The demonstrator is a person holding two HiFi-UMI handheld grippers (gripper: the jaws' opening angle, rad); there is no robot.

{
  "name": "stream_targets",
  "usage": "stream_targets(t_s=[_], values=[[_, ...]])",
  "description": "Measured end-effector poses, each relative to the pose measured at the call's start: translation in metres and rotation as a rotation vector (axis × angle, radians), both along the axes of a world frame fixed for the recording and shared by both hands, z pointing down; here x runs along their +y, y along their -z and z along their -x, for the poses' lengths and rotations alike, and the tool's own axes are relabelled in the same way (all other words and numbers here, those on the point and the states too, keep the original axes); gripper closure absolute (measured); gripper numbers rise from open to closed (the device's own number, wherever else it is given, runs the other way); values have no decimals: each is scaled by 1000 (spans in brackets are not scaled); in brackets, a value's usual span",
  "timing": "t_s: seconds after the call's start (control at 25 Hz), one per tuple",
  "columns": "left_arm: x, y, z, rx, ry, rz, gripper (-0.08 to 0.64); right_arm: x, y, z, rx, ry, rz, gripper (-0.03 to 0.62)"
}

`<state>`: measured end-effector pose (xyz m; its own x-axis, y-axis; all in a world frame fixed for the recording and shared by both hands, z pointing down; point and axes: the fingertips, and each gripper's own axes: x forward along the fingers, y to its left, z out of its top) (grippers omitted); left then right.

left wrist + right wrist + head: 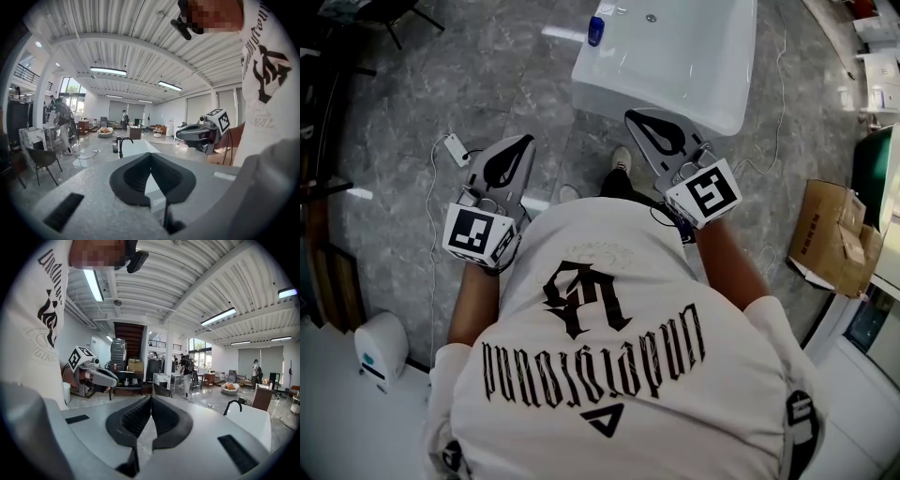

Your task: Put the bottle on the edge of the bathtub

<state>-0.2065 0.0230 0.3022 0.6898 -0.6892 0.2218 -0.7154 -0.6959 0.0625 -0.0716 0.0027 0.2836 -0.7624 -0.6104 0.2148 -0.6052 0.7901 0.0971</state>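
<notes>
Your shirt [619, 375] fills the near view; beyond it, your left tongs [527, 140] and right tongs [631, 114] are both closed, tips together, holding nothing; the blue bottle [595, 30] stands at the tub's [675, 84] left rim, well apart from both.

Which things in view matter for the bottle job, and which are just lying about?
For the job: blue bottle; bathtub; left gripper and right gripper, both shut and empty.

Lying about: cardboard box; power strip on the floor; small white appliance.
</notes>
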Motion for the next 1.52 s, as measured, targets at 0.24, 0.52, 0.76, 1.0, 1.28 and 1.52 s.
stream_targets(t_s=[0.24, 0.52, 0.76, 1.0, 1.28, 1.52], values=[[24, -7, 22, 31, -21, 25, 546, 34, -3, 18, 8, -36, 13, 577], [42, -3, 11, 55, -43, 22, 545, 57, 6, 7, 37, -52, -1, 577], [58, 13, -10, 72, -28, 13, 545, 76, 8, -13, 66, -48, -3, 577], [80, 18, -49, 82, -13, 17, 545, 100, 7, -52, 58, -28, 14, 577], [122, 19, -98, 64, 0, 24, 545, 143, 7, -98, 33, 4, 12, 577], [156, 18, -146, 37, 2, 14, 545, 180, 14, -140, 7, 24, 5, 577]])
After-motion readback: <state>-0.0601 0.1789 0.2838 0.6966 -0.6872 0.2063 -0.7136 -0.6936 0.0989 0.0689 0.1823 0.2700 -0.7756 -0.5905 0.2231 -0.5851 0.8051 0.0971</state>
